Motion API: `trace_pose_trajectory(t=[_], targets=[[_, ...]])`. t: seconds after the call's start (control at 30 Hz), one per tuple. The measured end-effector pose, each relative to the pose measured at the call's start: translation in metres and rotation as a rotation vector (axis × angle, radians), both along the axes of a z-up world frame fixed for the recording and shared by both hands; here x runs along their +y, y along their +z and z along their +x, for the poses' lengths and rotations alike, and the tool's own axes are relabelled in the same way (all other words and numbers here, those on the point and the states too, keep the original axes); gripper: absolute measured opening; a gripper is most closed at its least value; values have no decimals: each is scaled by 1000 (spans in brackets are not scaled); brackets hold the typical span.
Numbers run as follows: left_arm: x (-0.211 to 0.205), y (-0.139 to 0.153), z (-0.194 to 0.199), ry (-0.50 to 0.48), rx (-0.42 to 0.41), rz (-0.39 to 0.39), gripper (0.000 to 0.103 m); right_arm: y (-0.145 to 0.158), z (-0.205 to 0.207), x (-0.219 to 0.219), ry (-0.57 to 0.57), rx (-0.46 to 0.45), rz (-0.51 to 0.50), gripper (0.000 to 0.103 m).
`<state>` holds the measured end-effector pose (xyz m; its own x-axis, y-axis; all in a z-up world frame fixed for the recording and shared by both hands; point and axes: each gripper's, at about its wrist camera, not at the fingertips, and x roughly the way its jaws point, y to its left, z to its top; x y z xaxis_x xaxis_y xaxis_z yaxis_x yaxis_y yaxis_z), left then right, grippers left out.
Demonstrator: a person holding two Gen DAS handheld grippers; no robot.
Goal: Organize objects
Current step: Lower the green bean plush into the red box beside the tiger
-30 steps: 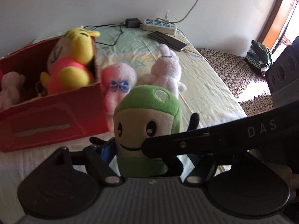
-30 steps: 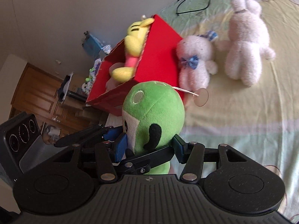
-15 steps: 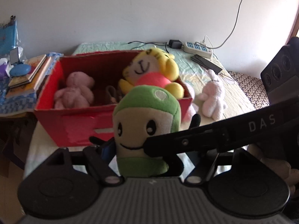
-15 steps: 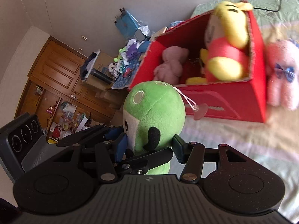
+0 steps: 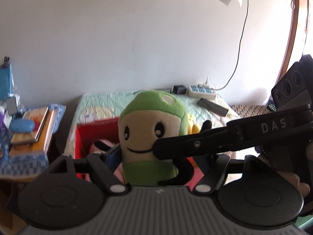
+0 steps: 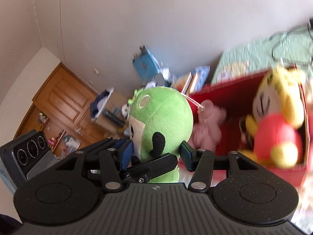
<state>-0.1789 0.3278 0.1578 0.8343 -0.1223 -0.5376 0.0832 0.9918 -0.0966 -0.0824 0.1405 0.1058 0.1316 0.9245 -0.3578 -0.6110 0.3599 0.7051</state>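
Both tools (image 5: pixel 150 154) (image 6: pixel 156 154) clamp rounded, fuzzy green plush (image 5: pixel 151 129) w/ stitched smile.

green-and-cream plush (image 5: pixel 150 129), red box (image 6: pixel 234 86), yellow-and-red toy (image 6: pixel 277 129), seemingly pink toy (image 6: pixel 207 125).

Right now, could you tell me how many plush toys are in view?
3: the green plush held between both grippers, and the pink plush and yellow plush in the red box. Others may be hidden.

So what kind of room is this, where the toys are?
Most likely a bedroom. A bed with a pale green quilt sits against the wall, a red box of stuffed toys rests on it, and a wooden wardrobe stands across the room.
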Motion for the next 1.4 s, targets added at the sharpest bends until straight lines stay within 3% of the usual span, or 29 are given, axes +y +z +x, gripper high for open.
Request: trace_pose_trajectory(t=[0.27,0.53,0.77,0.97,1.2,1.4], targets=[[15,-8,52,-26,-21,-45,75,2,31,17,-114,-59,-25,55],[24,-66,102,-17,147,-149,75,-39,59,35,-187,-3,-158,54],[29,-101,116,-11,265,-137,75,-68,66,43,-190,75,-247,54],[32,-111,118,-8,323,-117,75,-77,66,53,-198,96,-306,54],[37,-116,124,26,358,-96,77,-85,70,60,-222,136,-309,54],[37,-115,124,45,376,-63,78,-95,71,57,-255,226,-260,54]])
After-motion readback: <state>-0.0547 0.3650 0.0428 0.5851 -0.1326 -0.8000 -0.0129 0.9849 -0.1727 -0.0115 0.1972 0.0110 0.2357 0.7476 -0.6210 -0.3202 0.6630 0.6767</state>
